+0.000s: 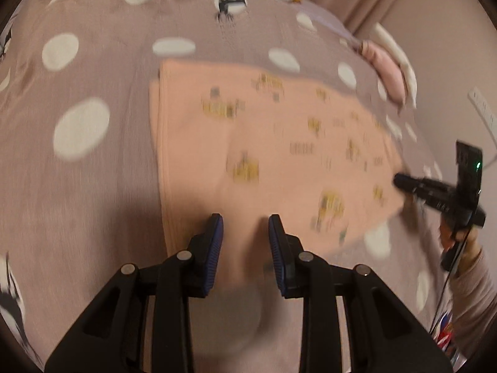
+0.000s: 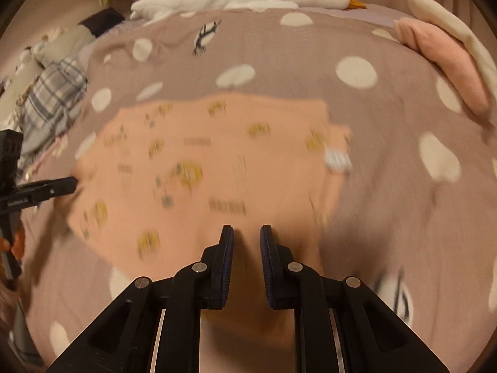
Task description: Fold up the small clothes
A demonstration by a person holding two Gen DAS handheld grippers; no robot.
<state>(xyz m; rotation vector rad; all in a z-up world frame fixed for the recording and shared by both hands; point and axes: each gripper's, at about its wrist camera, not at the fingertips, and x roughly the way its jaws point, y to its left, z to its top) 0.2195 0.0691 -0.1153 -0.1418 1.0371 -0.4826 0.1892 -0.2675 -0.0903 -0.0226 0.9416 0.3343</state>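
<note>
Peach printed cotton garment [image 1: 264, 143] lies partly folded on the dotted mauve bedspread [image 1: 93, 186]. Left gripper [image 1: 245, 233] and right gripper [image 2: 247, 239] hover at opposite edges, jaws released, empty. Likely next: clamping an edge for another fold.

Peach garment [image 1: 273, 155] with blurred yellow prints, apparently folded, flat on spotted bedspread [image 1: 93, 62]

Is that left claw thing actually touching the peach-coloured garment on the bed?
Cannot tell. In the left wrist view the open left gripper overlaps the peach garment's near edge, but blur hides whether it rests on it or hovers above.
</note>
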